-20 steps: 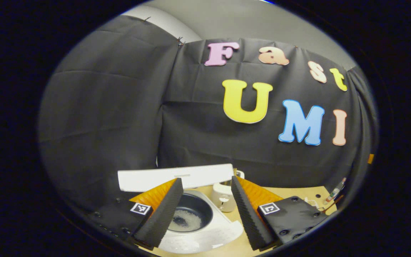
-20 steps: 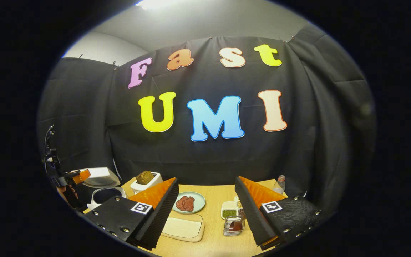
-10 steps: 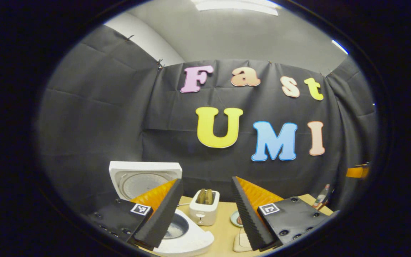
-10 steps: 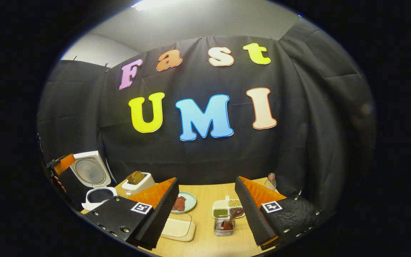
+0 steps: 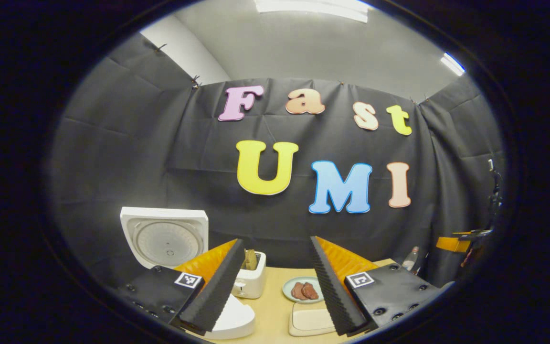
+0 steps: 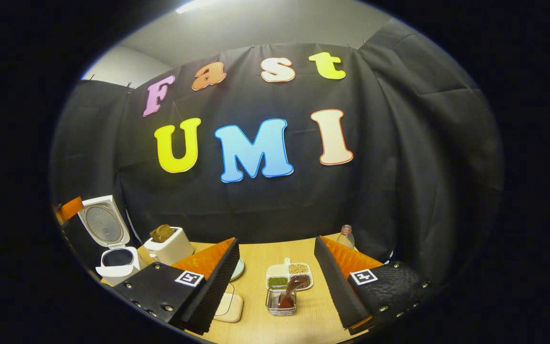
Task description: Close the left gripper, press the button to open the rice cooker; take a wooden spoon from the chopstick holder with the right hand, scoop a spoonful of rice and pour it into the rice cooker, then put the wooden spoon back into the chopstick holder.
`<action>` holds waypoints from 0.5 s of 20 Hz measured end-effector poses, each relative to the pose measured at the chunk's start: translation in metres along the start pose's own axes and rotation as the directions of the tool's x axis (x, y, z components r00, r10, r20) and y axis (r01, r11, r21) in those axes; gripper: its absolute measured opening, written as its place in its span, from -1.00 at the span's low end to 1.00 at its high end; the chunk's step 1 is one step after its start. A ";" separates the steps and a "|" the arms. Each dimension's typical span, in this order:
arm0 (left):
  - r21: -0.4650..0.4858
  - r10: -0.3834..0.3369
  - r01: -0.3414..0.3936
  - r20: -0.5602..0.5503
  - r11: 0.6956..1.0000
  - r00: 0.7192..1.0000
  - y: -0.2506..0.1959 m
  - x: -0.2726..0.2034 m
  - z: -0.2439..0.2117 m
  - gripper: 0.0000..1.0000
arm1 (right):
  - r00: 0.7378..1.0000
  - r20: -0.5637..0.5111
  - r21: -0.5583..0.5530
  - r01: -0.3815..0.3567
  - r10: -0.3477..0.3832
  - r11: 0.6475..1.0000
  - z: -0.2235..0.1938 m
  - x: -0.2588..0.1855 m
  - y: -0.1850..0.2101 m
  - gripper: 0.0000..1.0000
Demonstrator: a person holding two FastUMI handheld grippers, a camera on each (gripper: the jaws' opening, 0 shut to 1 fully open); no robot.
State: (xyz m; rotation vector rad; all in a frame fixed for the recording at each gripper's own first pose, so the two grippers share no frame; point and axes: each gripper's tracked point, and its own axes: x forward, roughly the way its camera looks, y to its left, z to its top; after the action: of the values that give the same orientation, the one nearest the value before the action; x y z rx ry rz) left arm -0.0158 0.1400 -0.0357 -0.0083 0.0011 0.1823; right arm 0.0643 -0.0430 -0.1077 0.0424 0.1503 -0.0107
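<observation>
Ahead of our wide right gripper [image 6: 276,282] stands the spoon [image 6: 290,291], ready to grasp; cooker [image 6: 112,258] already open.

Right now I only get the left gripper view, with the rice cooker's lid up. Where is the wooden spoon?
Observer: The wooden spoon stands in a clear holder, just ahead of the open right gripper, which is not touching it.
Operator: Is there anything nearby to scoop?
Observer: A white divided dish sits right behind the holder, with pale and green grains in separate compartments. I can't tell which is rice.
Operator: Can you see into the cooker?
Observer: Yes, the rice cooker shows the dark open mouth of its pot, but the contents are too small to make out.
</observation>
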 end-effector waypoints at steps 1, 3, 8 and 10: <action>-0.001 -0.002 0.002 -0.005 1.000 1.000 -0.002 0.000 -0.001 0.92 | 1.000 -0.009 0.004 -0.002 0.002 1.000 -0.007 0.006 -0.001 0.92; 0.003 -0.003 0.003 -0.020 1.000 1.000 -0.005 0.000 -0.005 0.92 | 0.999 -0.042 0.032 0.002 0.000 0.999 -0.025 0.017 -0.005 0.92; -0.005 -0.010 0.010 -0.030 1.000 0.999 -0.010 -0.006 -0.004 0.92 | 0.995 -0.095 0.062 0.044 -0.038 0.997 -0.064 0.042 -0.017 0.92; -0.002 -0.019 0.019 -0.046 1.000 0.999 -0.014 -0.005 -0.010 0.89 | 0.994 -0.105 0.049 0.046 -0.040 0.998 -0.077 0.054 -0.021 0.92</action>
State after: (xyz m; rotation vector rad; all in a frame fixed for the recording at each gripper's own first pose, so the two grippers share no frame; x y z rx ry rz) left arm -0.0178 0.1251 -0.0460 -0.0143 0.0466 0.1633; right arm 0.1057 -0.0613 -0.1922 0.0914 0.2555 -0.0554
